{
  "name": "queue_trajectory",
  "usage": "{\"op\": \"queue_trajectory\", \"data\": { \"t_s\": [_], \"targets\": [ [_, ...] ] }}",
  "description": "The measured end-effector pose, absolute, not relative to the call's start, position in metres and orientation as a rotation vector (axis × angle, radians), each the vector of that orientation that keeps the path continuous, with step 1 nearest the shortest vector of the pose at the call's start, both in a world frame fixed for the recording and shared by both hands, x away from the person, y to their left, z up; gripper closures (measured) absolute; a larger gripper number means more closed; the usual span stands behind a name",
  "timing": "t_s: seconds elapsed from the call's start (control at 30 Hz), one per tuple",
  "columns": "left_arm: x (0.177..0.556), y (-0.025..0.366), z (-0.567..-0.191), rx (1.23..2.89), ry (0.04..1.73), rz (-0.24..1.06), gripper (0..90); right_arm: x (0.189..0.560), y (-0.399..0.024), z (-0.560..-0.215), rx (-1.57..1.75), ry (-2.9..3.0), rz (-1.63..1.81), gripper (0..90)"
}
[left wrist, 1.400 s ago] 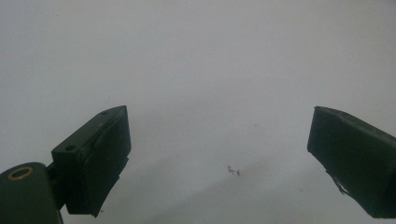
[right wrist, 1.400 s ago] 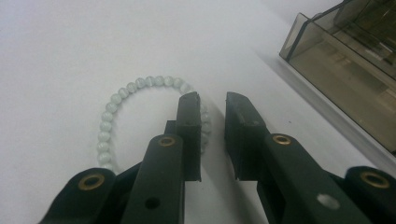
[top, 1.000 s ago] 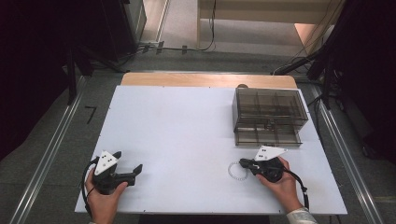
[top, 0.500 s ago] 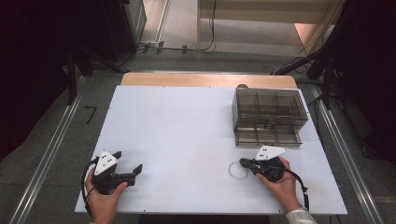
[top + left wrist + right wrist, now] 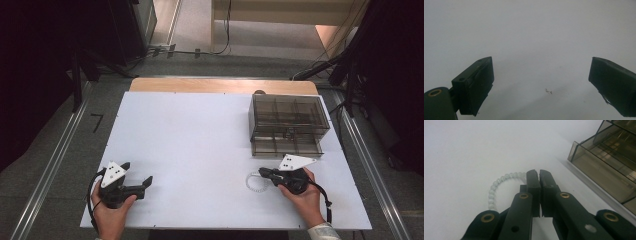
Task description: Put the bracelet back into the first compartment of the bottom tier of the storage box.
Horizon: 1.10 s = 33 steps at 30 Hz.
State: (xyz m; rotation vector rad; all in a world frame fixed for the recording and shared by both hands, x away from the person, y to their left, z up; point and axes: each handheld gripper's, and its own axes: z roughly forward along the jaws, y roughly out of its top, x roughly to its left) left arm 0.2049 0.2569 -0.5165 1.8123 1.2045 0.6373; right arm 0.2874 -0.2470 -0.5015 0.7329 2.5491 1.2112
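White and almost bare, the desk (image 5: 200, 145) stands on a grey floor, with dark shapes at both sides of the room that are hard to make out. Near the right edge of the desk sits a smoky transparent drawer box (image 5: 289, 122); its lowest drawer is pulled out toward the person, and what lies in its compartments is too dim to tell.

Close to the front right corner lies a bracelet of pale beads (image 5: 256, 181) in a loop on the desk. The right gripper (image 5: 263, 173) is held low beside it, jaws pressed together. In the right gripper view the tips (image 5: 539, 173) meet just at the beads (image 5: 499, 182); the black jaws cover that part of the loop, so I cannot tell if a bead is pinched between them. The near part of the loop is also hidden behind the gripper's body.

Near the front left corner, the left gripper (image 5: 136, 179) rests in the left hand (image 5: 112, 212), its jaws spread wide with nothing between them. Its own view shows bare white surface and a tiny speck (image 5: 548, 91).
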Motion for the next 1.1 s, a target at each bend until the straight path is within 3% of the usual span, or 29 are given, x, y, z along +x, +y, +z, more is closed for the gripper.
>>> {"op": "queue_trajectory", "data": {
  "t_s": [1.1],
  "targets": [
    [0.205, 0.257, -0.517, 1.81, 1.207, 0.636, 6.9, 0.286, -0.261, -0.487, 0.762, 2.467, 1.266, 85.6]
  ]
}}
